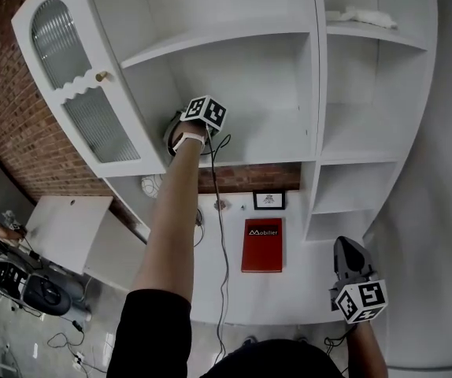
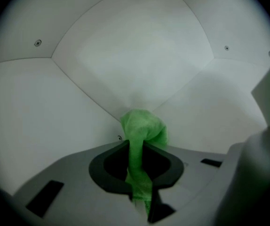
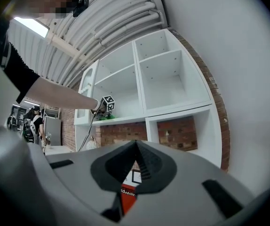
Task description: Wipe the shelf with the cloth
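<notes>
Left gripper (image 2: 137, 175) pinches the green cloth (image 2: 143, 128), whose bunched end meets a back corner of the shelf (image 1: 269, 142). Recommended: press the bunch down and drag outward in overlapping strokes. Right gripper (image 3: 134, 166), jaws together on nothing, hangs low, well apart.

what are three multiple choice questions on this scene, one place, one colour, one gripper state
1. Where is the left gripper? A on the desk B inside a shelf compartment C near the floor
2. What colour is the cloth? A red B white C green
3. How do the jaws of the right gripper stand? A together, empty B on the cloth C wide apart
B: the head view shows it inside that compartment. C: green fabric sits between the left jaws. A: they meet with nothing between.
</notes>
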Motion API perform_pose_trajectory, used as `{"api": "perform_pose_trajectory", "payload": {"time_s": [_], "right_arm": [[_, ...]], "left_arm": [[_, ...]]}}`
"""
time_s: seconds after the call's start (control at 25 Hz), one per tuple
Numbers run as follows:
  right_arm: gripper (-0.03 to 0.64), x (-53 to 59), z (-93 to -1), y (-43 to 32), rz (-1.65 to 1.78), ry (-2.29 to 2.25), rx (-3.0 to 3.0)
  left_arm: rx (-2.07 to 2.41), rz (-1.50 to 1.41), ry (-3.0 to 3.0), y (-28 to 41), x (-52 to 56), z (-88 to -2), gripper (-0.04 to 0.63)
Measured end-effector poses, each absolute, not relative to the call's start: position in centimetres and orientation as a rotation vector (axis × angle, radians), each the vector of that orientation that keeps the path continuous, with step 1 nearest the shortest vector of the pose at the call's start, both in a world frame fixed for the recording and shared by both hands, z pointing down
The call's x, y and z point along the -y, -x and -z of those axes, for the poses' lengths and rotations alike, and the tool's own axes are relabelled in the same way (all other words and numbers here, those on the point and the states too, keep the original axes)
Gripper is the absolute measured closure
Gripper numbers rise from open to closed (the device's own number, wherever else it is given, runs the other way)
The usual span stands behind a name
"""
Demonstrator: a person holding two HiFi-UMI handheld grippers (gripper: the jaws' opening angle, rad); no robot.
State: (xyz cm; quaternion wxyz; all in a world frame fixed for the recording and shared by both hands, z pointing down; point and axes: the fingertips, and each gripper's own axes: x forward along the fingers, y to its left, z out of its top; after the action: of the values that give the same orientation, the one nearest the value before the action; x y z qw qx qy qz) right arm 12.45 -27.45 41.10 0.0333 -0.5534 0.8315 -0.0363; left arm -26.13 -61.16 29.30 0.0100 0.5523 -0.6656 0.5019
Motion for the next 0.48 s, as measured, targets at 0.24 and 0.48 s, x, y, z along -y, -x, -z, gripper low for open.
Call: {"api": "perform_pose_trajectory", "payload": {"time_s": [0.24, 0.48], "right_arm": [[0.621, 26.6, -41.3, -12.7, 0.111, 1.726, -2.551], [0.621, 25.2, -41.7, -14.7, 0.125, 1.808, -2.504]], "left_arm": [[1.922, -1.537, -1.854, 23.6, 61.3, -31.1, 0.537], [1.750, -1.498, -2.081, 15.2, 61.4, -31.6, 0.537]]}}
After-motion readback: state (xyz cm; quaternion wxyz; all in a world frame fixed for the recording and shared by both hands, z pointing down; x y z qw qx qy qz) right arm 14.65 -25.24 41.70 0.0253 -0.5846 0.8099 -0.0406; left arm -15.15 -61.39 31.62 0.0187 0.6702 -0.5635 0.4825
